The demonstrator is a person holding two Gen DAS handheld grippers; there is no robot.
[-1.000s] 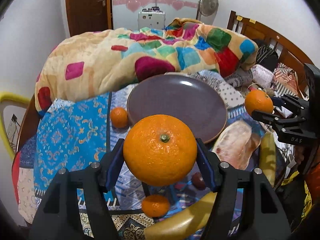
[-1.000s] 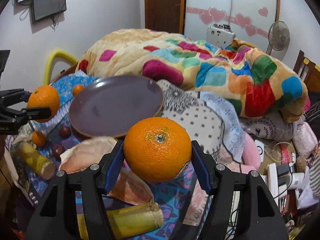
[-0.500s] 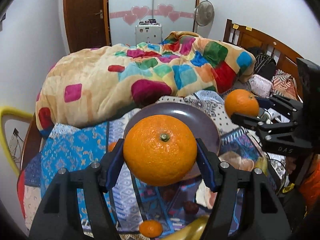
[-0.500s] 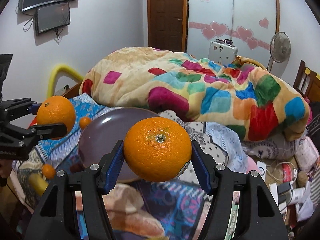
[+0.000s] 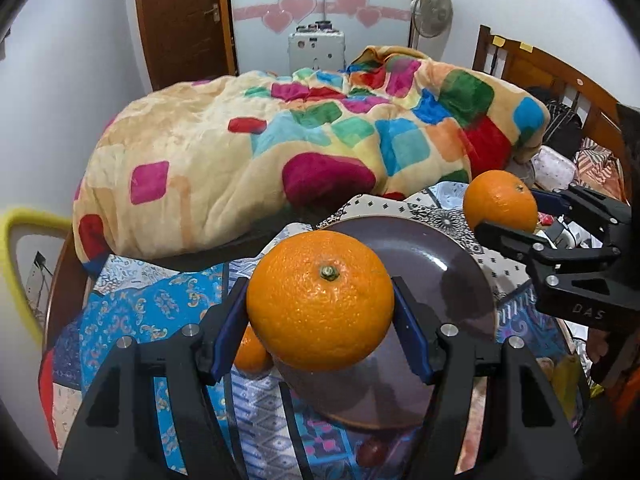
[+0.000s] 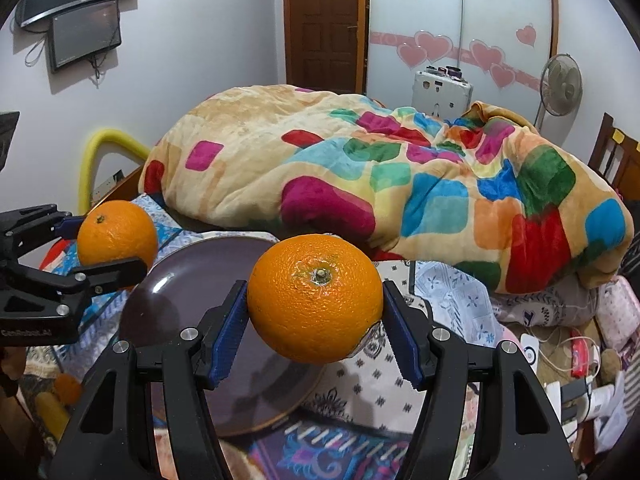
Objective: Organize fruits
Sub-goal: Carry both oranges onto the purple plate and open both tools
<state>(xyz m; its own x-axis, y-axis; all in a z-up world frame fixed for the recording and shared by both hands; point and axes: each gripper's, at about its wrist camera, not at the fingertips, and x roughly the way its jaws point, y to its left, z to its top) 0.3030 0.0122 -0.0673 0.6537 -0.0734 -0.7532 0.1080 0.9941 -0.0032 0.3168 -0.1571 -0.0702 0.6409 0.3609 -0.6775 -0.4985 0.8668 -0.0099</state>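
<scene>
Left gripper [image 5: 320, 320] clamped on an orange [image 5: 320, 300], held between blue pads above the purple plate [image 5: 452, 276]. Right gripper [image 6: 314, 316] likewise clamped on a second orange [image 6: 315, 298].

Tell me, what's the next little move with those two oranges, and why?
Probably lower the left tongs so their orange settles on the plate. Each pair of tongs holds an orange in the air, the right tongs' orange too, and the plate below them carries no fruit yet.
</scene>
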